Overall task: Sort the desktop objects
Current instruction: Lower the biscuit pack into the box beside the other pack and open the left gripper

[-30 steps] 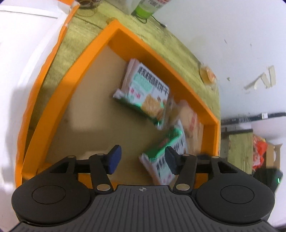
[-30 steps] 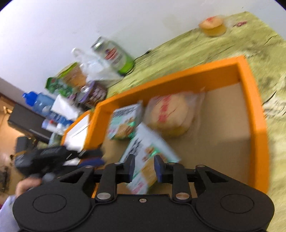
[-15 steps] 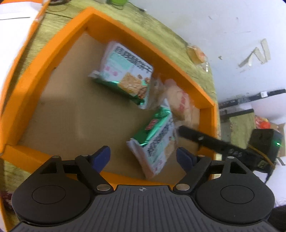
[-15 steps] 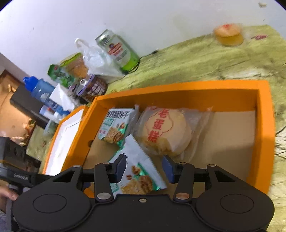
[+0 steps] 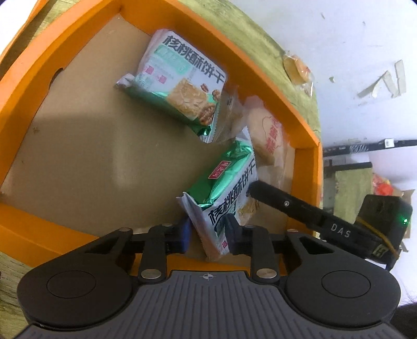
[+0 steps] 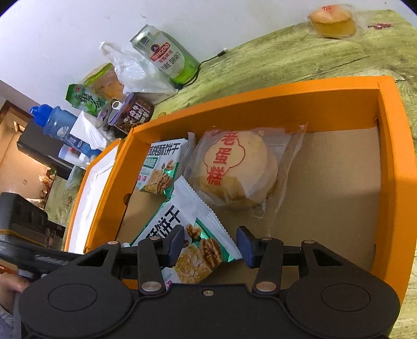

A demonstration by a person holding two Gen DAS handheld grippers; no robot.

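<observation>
An orange box point(image 5: 65, 34) point(image 6: 260, 91) holds two green-and-white walnut biscuit packets and a wrapped egg cake point(image 5: 265, 135) point(image 6: 234, 167). The nearer biscuit packet point(image 5: 224, 187) point(image 6: 192, 229) stands tilted on its edge. My left gripper point(image 5: 208, 232) is closing on that packet's near sealed end, with both pads against it. My right gripper point(image 6: 210, 243) straddles the packet's other end. Its jaws are closing and a small gap shows beside the right pad. One of its fingers point(image 5: 273, 199) lies over the packet in the left wrist view. The second packet point(image 5: 179, 75) point(image 6: 161, 167) lies flat further back.
A loose wrapped cake point(image 6: 332, 19) point(image 5: 297, 67) lies on the green table beyond the box. A beer can point(image 6: 166, 57), plastic bag point(image 6: 130, 70), dark tin point(image 6: 127, 112), green snack bag point(image 6: 86, 99) and blue bottle point(image 6: 57, 122) crowd the wall. A white-lined orange lid point(image 6: 96, 177) adjoins the box.
The left gripper moved in, opened wide, then closed around the tilted packet's near end. The right gripper sank toward the box and now stands wider around the packet than a second ago.
</observation>
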